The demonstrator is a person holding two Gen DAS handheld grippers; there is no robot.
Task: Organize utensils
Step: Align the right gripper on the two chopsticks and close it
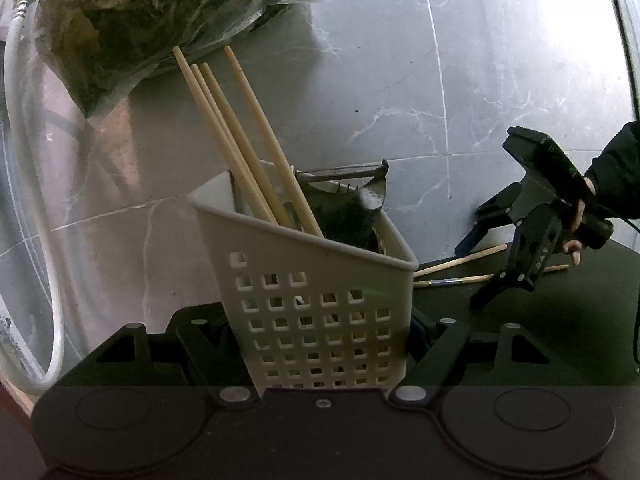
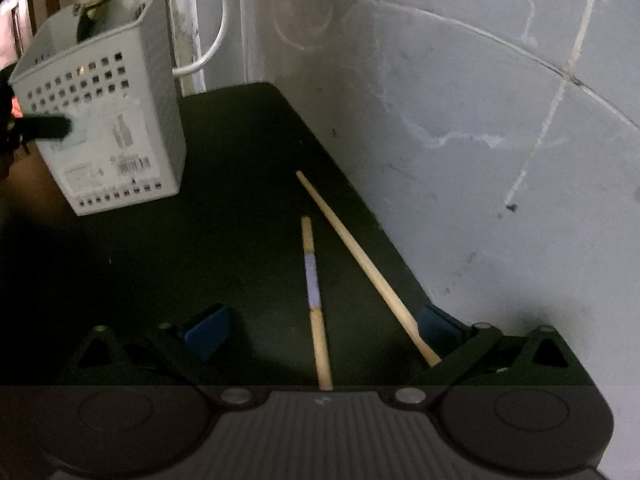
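- Grey marble-look tiles with pale veins stand behind a dark, matte tabletop (image 2: 224, 184), and a bag of dark leafy greens (image 1: 152, 20) in crinkled clear plastic leans at the back, beside a white hose (image 1: 36, 184).
- Your left hand-held gripper (image 1: 320, 344) is closed on the white plastic utensil basket (image 1: 320, 280) and holds it tilted; its walls are smooth and pierced with rows of small square holes.
- 4 pale wooden chopsticks (image 1: 240, 140) already stand in the basket, slim and round, next to a metal peeler (image 1: 360, 184) with a thin blade.
- 2 more chopsticks lie flat on the tabletop, well apart from the basket: a plain chopstick (image 2: 360, 256) near the wall edge and a chopstick with a bluish band (image 2: 314, 292) beside it.
- Your right hand-held gripper (image 2: 320, 324) points down over these 2 with its jaws wide; its blue pads (image 2: 208, 328) stand on both sides and hold nothing.
- I judge that the step in hand is the pick of a loose chopstick, and that the task is more than half done.
- The next move calls for a low, careful approach: the sticks are thin, smooth and close to the surface, so you should centre one of them between the pads before you close.
- The plain one touches or nearly touches the right pad, so it may roll away if you push it.
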